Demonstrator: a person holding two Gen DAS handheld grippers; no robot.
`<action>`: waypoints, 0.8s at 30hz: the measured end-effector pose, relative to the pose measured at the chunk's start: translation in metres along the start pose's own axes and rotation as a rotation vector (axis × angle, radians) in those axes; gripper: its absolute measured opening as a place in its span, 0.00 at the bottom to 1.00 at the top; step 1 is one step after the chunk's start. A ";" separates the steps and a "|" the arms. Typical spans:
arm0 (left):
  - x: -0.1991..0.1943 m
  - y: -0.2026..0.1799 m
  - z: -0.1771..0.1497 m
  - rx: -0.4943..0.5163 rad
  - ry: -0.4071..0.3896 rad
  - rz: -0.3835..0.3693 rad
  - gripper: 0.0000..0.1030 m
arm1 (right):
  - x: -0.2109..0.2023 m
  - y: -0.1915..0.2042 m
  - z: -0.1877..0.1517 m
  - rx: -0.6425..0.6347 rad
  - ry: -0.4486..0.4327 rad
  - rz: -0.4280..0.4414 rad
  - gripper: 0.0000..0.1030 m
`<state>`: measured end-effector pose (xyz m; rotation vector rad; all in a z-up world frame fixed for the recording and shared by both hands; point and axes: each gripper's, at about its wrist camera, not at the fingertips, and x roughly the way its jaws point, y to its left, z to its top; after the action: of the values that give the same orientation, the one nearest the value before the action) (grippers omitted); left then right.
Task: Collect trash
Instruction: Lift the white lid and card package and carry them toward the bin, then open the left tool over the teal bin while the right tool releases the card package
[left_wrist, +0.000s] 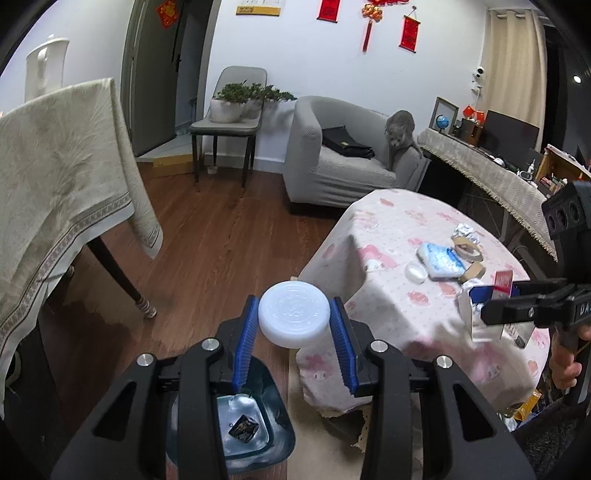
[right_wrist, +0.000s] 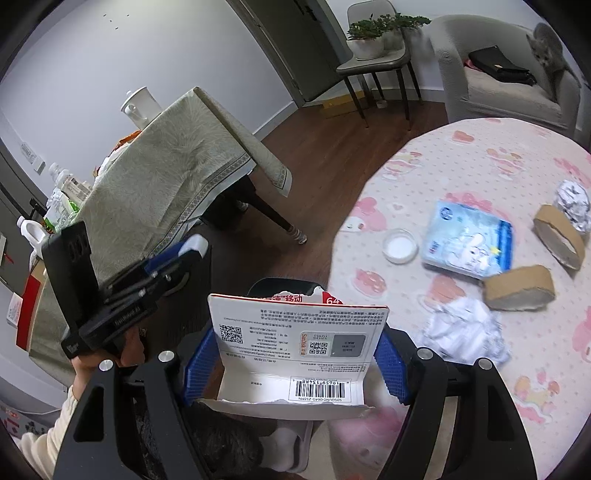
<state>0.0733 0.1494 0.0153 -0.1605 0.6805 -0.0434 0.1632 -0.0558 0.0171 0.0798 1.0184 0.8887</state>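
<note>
My left gripper (left_wrist: 294, 301) is shut on a round white plastic lid (left_wrist: 294, 317), held above a dark trash bin (left_wrist: 258, 417) on the floor with a small dark wrapper inside. My right gripper (right_wrist: 297, 336) is shut on a torn white and red card package (right_wrist: 295, 343) at the near edge of the round table with the pink-patterned cloth (right_wrist: 461, 155). The left wrist view shows the right gripper (left_wrist: 491, 314) at the far right with the package (left_wrist: 502, 282). The left gripper (right_wrist: 190, 251) appears at the left of the right wrist view.
On the round table lie a blue wipes pack (right_wrist: 469, 243), a small white lid (right_wrist: 400, 246), two cardboard tape rolls (right_wrist: 521, 288), crumpled paper (right_wrist: 465, 328) and a foil ball (right_wrist: 572, 201). A beige-clothed table (left_wrist: 55, 177) stands left; a cat (left_wrist: 400, 136) sits on a grey armchair.
</note>
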 end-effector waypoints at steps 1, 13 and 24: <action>0.001 0.003 -0.002 -0.003 0.005 0.001 0.41 | 0.002 0.003 0.001 -0.003 -0.001 -0.001 0.74; 0.022 0.041 -0.040 -0.049 0.118 0.064 0.41 | 0.037 0.037 0.011 -0.048 -0.001 0.007 0.74; 0.045 0.081 -0.075 -0.140 0.226 0.104 0.41 | 0.080 0.079 0.016 -0.153 0.019 -0.063 0.74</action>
<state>0.0597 0.2148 -0.0834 -0.2566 0.9176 0.0874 0.1449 0.0560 0.0048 -0.0899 0.9626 0.9085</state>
